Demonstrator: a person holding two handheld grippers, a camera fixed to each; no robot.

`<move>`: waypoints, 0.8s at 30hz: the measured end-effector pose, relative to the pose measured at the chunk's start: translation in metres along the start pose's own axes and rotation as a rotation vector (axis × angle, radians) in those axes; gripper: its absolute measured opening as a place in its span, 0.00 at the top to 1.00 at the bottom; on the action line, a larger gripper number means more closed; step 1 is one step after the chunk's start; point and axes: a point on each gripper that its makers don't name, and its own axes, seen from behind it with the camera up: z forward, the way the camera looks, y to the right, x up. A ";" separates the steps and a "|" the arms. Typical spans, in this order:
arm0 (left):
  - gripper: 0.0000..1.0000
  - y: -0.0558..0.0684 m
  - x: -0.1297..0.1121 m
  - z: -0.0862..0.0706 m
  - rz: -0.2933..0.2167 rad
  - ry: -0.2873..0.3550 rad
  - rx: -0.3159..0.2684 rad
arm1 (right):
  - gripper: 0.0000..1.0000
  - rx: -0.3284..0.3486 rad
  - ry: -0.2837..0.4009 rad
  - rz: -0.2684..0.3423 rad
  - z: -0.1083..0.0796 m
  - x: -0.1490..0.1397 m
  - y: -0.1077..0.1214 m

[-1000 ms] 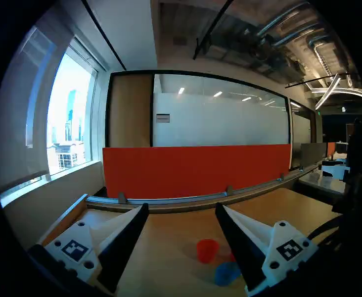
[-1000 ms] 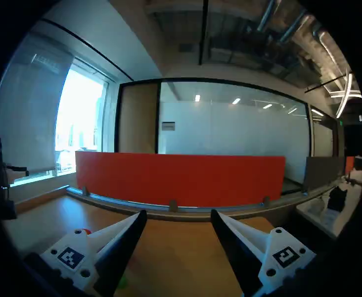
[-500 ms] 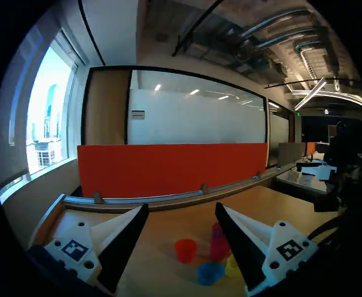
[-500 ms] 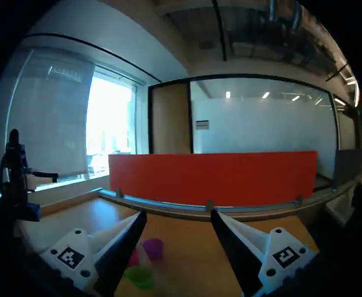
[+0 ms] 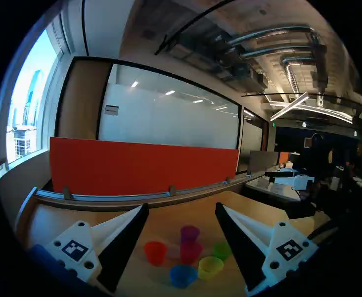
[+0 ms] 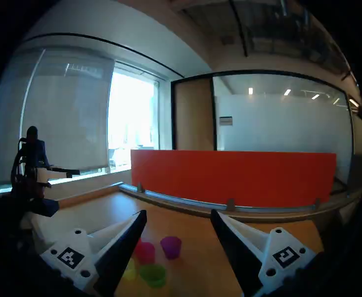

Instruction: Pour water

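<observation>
Left gripper (image 5: 181, 208): jaws wide apart, nothing held. On the wooden table (image 5: 260, 205) beyond it, left to right: red cup (image 5: 155, 252), blue cup (image 5: 182, 275), magenta cup (image 5: 189, 252), yellow cup (image 5: 210, 267), green cup (image 5: 222, 250). Right gripper (image 6: 177, 214): jaws wide apart, nothing held, cups near its left finger.

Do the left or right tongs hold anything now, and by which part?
Nothing is held. The left tongs and right tongs are open and empty; the small coloured plastic cups stand free.

The left gripper (image 5: 181, 206) hangs with its fingers spread wide over a wooden desk (image 5: 197, 210), 6 small coloured cups (image 5: 190, 251) clustered between them.
</observation>
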 end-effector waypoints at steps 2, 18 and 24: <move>0.00 0.002 -0.002 0.000 0.017 -0.017 -0.010 | 0.00 0.018 -0.015 -0.008 0.002 -0.003 -0.004; 0.00 0.000 -0.035 0.010 0.131 -0.162 -0.065 | 0.00 0.171 -0.121 -0.064 0.015 -0.019 -0.028; 0.00 -0.003 -0.059 0.017 0.161 -0.233 -0.083 | 0.00 0.202 -0.168 -0.095 0.019 -0.037 -0.031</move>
